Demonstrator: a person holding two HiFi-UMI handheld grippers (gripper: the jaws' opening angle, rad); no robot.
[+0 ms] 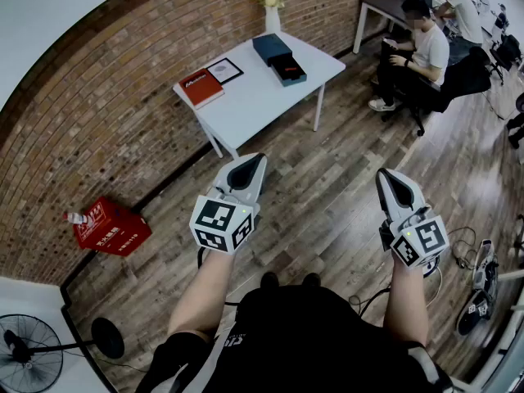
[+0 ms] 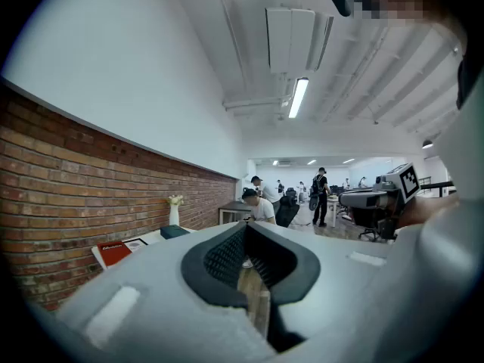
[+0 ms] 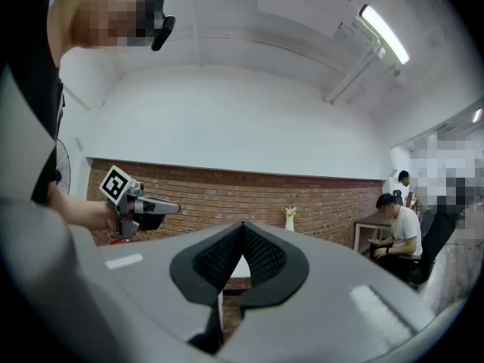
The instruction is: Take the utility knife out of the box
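utility knife is not made out, presumably inside box [image 1: 273, 48] on white counter [image 1: 254, 97], well apart. jaws of left gripper [image 1: 254, 164] and right gripper [image 1: 385, 178] are pressed together, empty; if not spread on arrival, box could be shoved.

No wording can be read. White print is seen on the red crate [image 1: 110, 228] on the floor at left and on the red book [image 1: 201, 87] on the bench [image 1: 262, 97], too small to be made out.

Bright even light; ceiling strip light [image 2: 298, 97] glaring; fisheye edges
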